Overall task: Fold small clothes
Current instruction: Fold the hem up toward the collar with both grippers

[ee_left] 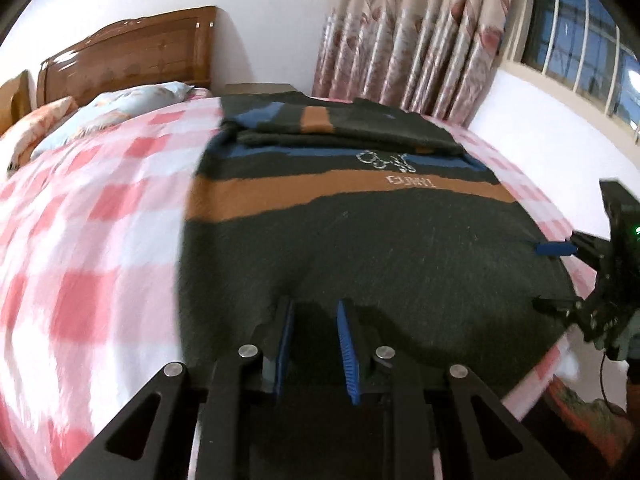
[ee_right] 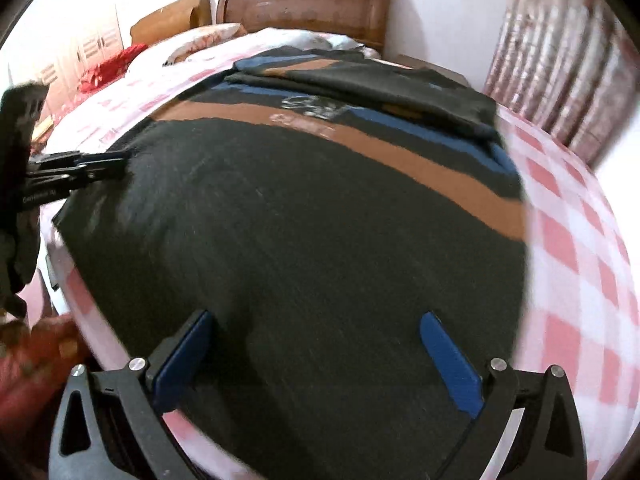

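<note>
From my left wrist cam, my left gripper point(ee_left: 314, 312) sat low over the near hem of the sweater point(ee_left: 360, 248), its ribbed blue pads a small gap apart and a little pucker of knit bunched just ahead of them; couldn't tell if they'd actually pinched it. The sweater was a fuzzy dark knit with orange and blue bands, spread on the pink-checked bedsheet point(ee_left: 88, 240), sleeves folded across the far end. My right gripper point(ee_left: 560, 276) came in from the right edge.

Right cam: right gripper point(ee_right: 316, 322) spread wide over the sweater point(ee_right: 300, 220), nothing between. Glossy wooden headboard point(ee_right: 320, 4) far back.
</note>
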